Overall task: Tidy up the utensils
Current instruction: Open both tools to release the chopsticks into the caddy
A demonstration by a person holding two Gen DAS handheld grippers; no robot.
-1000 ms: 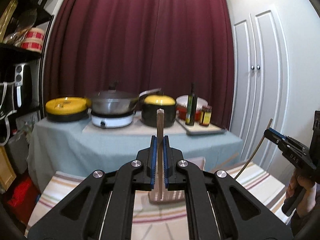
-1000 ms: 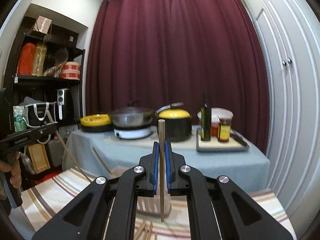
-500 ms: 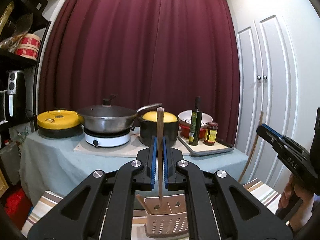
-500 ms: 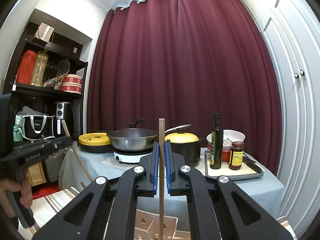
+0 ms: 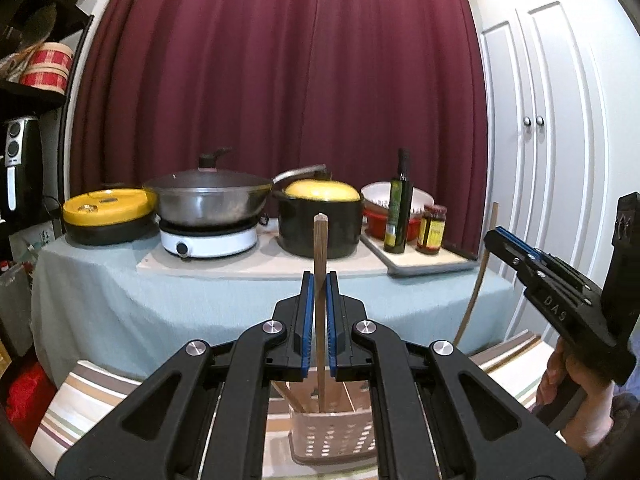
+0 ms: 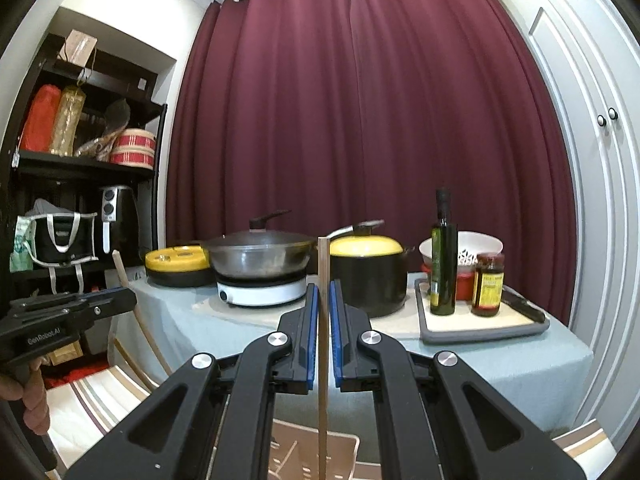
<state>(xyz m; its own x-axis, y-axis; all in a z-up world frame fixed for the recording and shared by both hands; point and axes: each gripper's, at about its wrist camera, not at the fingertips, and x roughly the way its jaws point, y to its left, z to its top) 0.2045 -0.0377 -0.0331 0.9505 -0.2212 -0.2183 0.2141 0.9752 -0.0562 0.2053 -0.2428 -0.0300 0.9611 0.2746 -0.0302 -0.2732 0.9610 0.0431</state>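
Your left claw pinches a wooden chopstick upright, its lower end inside the pink slotted holder. Your right claw pinches another chopstick upright above the same holder on the striped desk.

Chopstick upright in right tool

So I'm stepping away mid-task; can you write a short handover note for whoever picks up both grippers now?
Left gripper: shut on a wooden chopstick, upright, its lower end in the pink slotted basket.
Right gripper: holds a second chopstick upright over the basket.
Done: one utensil already leans in the basket.
Left: release both chopsticks into the basket.
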